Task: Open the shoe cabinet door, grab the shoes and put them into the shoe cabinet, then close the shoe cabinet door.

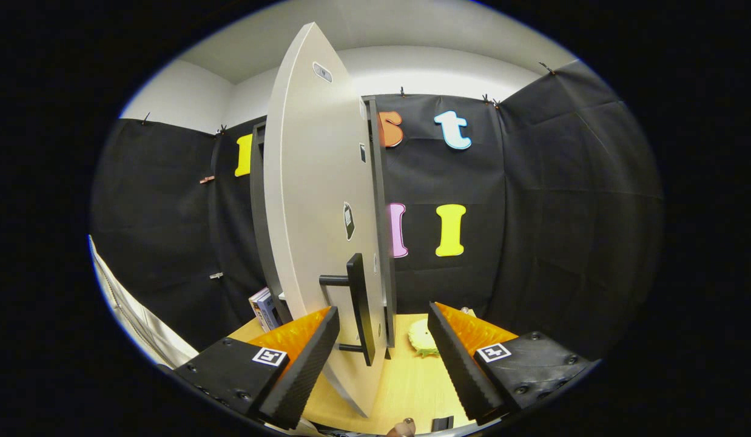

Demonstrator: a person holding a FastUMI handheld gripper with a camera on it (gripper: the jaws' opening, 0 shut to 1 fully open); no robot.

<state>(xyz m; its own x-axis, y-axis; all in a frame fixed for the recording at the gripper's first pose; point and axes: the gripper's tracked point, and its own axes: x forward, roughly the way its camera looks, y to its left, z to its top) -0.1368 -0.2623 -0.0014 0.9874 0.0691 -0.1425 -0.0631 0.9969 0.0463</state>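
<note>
Black cloth walls ring a wooden tabletop (406, 382) with the shoe cabinet (381, 212) on it.
Its pale door (315, 200) stands ajar, edge-on, its black handle (358, 306) between the fingers of the gripper (384, 358) (spread wide, gripping nothing); a yellow-green object (423, 337) lies just beyond.

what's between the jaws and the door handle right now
Nothing visible. The gripper is open, and the black handle on the white cabinet door sits in the gap just ahead of its fingertips, nearer the left finger.
</note>
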